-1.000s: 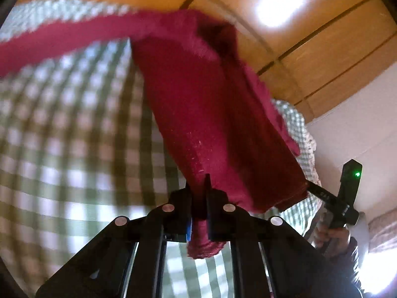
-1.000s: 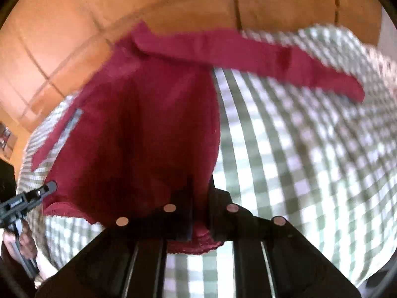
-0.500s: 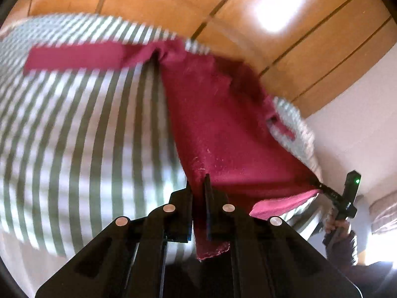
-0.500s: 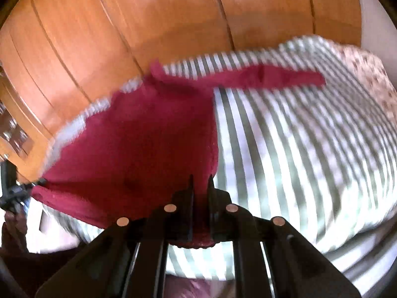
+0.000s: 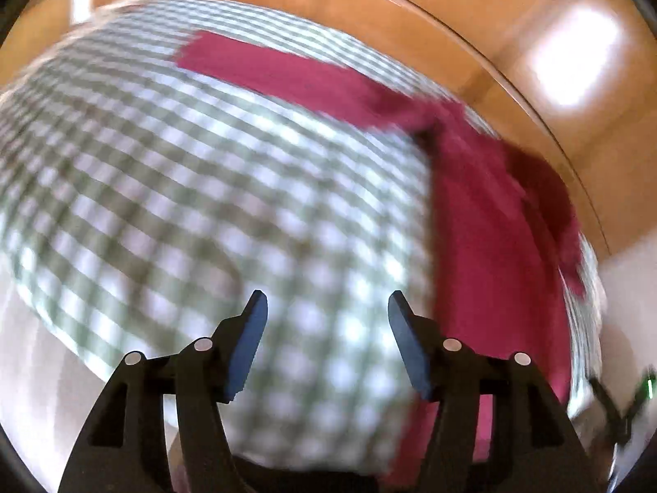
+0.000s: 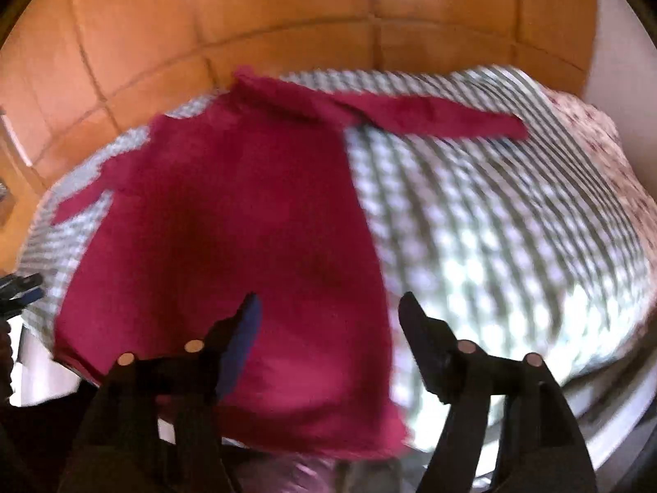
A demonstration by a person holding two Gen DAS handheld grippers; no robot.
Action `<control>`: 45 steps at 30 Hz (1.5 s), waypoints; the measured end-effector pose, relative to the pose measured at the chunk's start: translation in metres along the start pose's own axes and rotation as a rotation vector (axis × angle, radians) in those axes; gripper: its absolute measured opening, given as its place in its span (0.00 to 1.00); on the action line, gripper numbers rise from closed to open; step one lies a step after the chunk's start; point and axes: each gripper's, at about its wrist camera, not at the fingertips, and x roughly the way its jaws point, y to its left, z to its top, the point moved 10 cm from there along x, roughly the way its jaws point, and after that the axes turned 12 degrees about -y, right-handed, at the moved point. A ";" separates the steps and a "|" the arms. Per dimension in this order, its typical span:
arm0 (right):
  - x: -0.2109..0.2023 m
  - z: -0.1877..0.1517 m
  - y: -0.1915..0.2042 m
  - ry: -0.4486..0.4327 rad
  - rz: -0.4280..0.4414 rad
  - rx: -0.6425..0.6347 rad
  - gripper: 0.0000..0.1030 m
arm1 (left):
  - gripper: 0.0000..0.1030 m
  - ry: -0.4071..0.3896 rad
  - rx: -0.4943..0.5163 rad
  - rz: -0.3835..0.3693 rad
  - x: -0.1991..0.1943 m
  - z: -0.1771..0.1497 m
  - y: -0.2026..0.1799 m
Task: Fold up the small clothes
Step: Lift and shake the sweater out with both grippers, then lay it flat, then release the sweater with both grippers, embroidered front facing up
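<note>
Both claws stand apart with nothing between the pads: our left claw (image 5: 327, 341) has just been opening over bare checked cloth, and our right claw (image 6: 328, 337) has just been opening above the lower part of the red top (image 6: 230, 226), whose cloth lies under the gap but is not pinched.

That red top lies spread on the bed (image 6: 513, 226), body flat and close to the near edge, hem towards us. One long sleeve (image 6: 431, 119) reaches straight out sideways over the green-and-white checked cover; the other sleeve (image 6: 82, 201) shows only as a short stub at the far side of the body in the right wrist view.

As we judge it, the laying-out is done and the folding proper is not yet begun: no sleeve is turned in, and the body is not doubled over. Sleeves, sides and the final fold are all left.

Around it we see the wooden floor (image 5: 513, 12) beyond the bed and a flowered cloth (image 6: 595, 131) at the bed's far corner. Nothing lies on the garment. The hem sits near the mattress edge, so it may slide off when pulled. Both views are blurred, so fine creases cannot be told.
</note>
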 end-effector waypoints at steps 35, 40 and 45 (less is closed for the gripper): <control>0.088 -0.073 0.191 0.231 0.257 -0.186 0.98 | 0.04 -0.199 -0.115 0.455 0.070 0.171 0.188; 0.086 -0.071 0.188 0.212 0.261 -0.163 0.98 | 0.74 -0.251 -0.123 0.429 0.046 0.170 0.149; 0.072 -0.052 0.168 0.159 0.259 -0.091 0.97 | 0.82 -0.327 0.017 0.193 0.031 0.140 0.022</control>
